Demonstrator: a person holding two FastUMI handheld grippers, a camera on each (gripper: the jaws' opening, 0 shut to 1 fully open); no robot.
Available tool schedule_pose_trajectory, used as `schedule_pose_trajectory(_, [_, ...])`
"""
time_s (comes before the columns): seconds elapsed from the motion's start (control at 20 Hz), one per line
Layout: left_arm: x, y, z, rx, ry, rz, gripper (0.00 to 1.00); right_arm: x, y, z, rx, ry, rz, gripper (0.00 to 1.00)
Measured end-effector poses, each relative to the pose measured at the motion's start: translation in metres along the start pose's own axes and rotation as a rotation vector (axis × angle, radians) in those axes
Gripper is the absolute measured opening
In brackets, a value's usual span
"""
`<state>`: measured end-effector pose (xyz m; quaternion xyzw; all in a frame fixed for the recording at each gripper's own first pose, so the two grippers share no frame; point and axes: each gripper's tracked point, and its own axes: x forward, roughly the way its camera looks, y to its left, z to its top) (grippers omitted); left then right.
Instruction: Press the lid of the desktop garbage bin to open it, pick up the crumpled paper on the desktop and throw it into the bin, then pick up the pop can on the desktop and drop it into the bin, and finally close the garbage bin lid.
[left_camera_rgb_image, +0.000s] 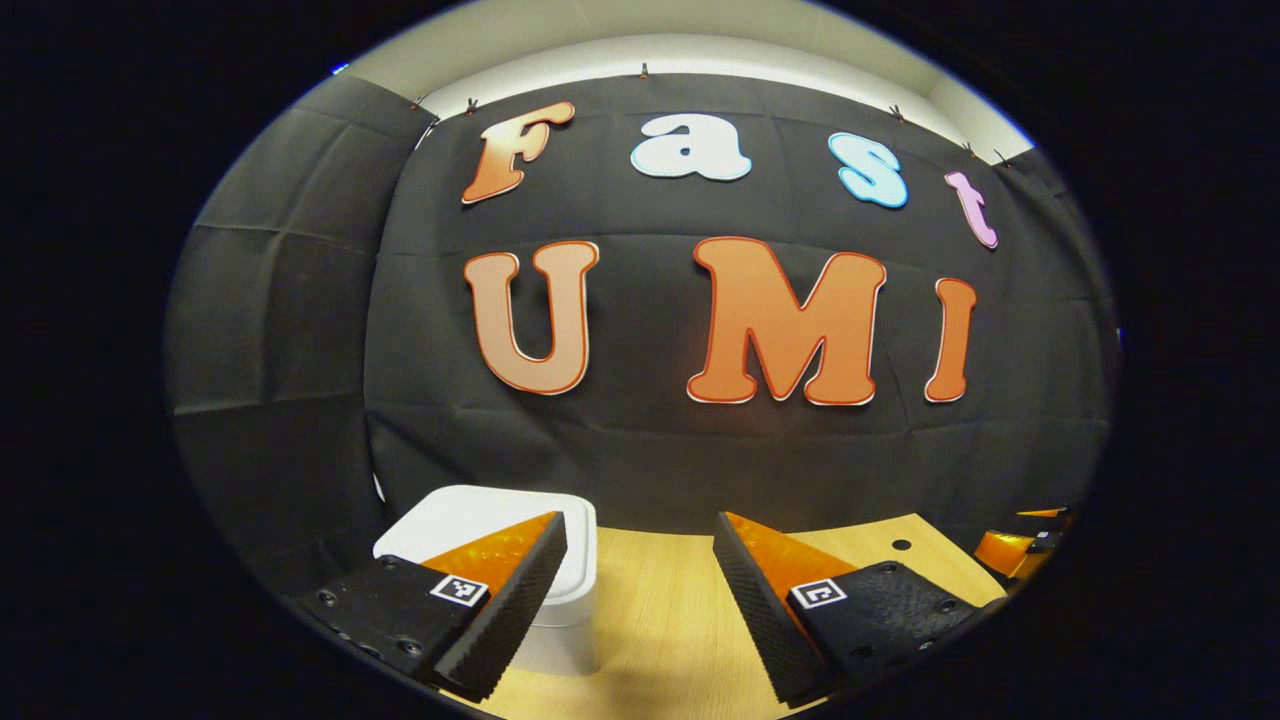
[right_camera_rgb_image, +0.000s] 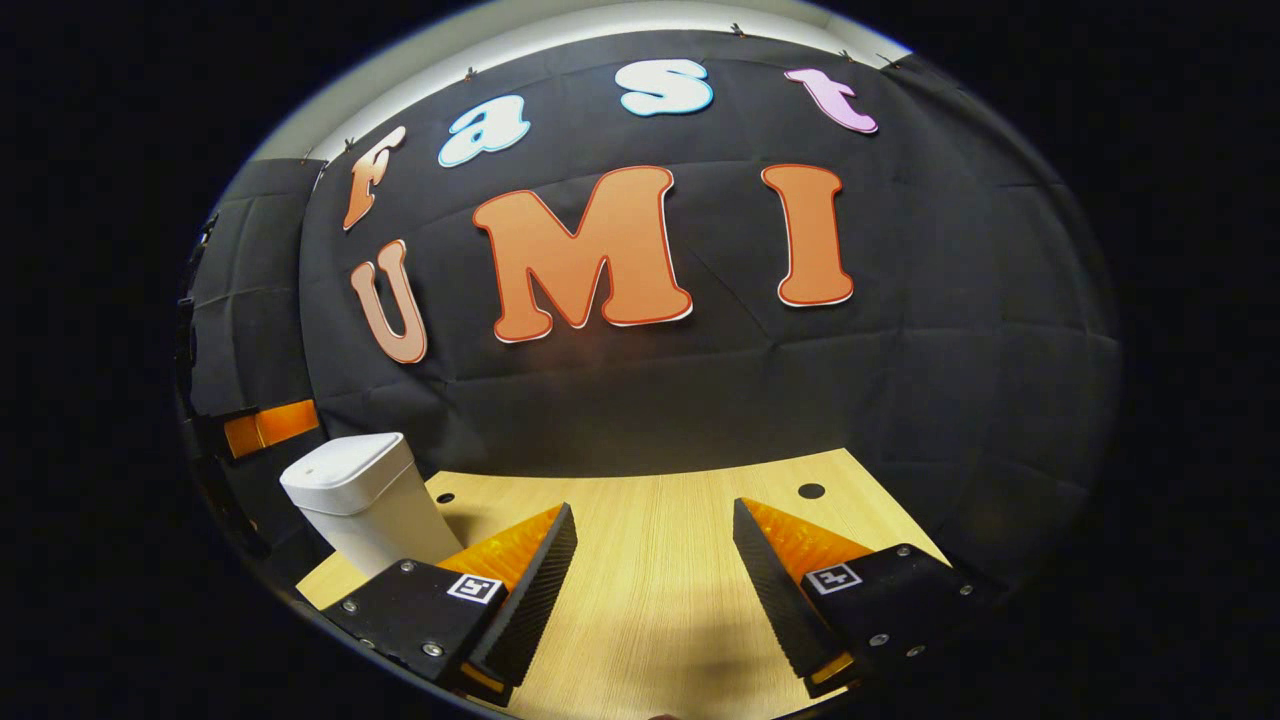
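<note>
Honestly, both tools look released: the left tool hangs just beside the lidded white plastic bin on the pale wooden bench, probably to press its lid; the right tool waits well apart.

My two hand-held grippers, seen along their own fingers.

On my left gripper and my right gripper, each finger is a tapering wedge with a ribbed, saw-toothed inner pad, bolted to a dark textured block with silver screws and carrying a small square black-and-white marker tag.
</note>
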<state>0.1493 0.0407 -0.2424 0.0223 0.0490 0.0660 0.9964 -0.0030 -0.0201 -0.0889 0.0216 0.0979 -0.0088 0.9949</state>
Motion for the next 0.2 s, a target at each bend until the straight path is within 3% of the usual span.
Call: schedule_pose_trajectory(0.2, [-0.009,-0.019,-0.004,-0.016,-0.007,-0.013,0.94,-0.001,0.003,0.001,0.009,-0.001,0.008,0.94])
